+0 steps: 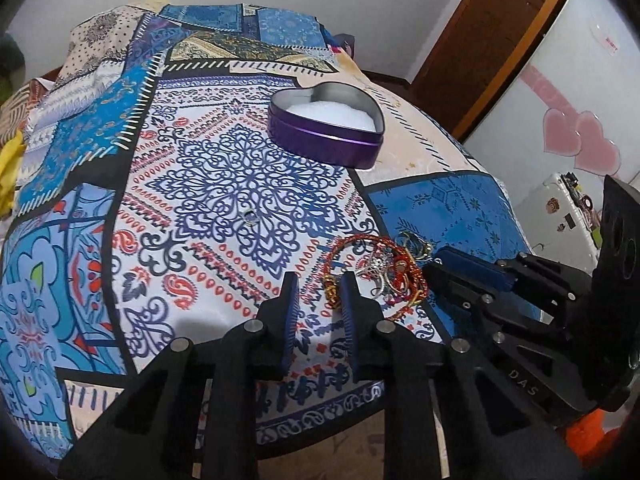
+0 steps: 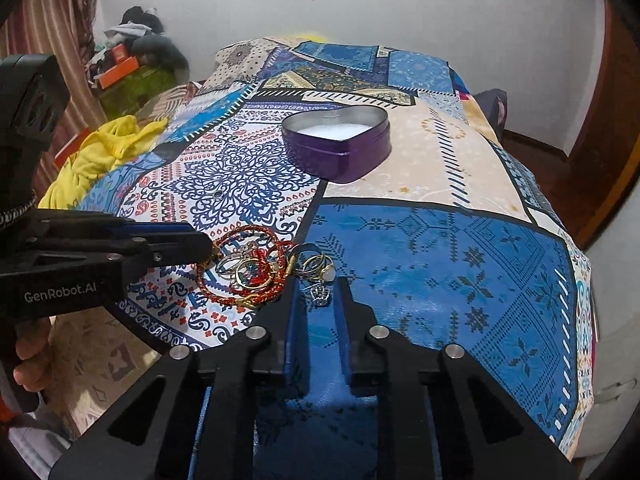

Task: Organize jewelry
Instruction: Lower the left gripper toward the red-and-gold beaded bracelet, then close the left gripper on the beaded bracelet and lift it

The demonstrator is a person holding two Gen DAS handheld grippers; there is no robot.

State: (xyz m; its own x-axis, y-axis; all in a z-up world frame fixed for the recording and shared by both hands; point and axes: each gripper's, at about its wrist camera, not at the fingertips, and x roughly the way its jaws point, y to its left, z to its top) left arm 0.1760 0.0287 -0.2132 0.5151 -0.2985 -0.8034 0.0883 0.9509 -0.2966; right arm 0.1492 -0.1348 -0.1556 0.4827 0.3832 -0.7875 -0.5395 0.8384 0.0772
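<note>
A purple heart-shaped tin point(image 1: 326, 124) with white padding stands open on the patterned cloth, also in the right wrist view point(image 2: 338, 144). A pile of jewelry point(image 1: 376, 270) lies near the front edge: red braided bracelets point(image 2: 244, 268), gold and silver rings point(image 2: 320, 266) and a small silver pendant point(image 2: 319, 293). A lone ring point(image 1: 251, 216) lies mid-cloth. My left gripper point(image 1: 319, 292) is open just left of the pile, holding nothing. My right gripper point(image 2: 316, 294) is open with the pendant between its fingertips.
The bed's patterned cloth point(image 2: 440, 248) drops off at the front and right edges. A yellow garment point(image 2: 100, 156) lies at the left edge. Clutter point(image 2: 128, 60) is stacked by the far wall. A wooden door frame point(image 1: 492, 40) and white cabinet point(image 1: 568, 92) stand to the right.
</note>
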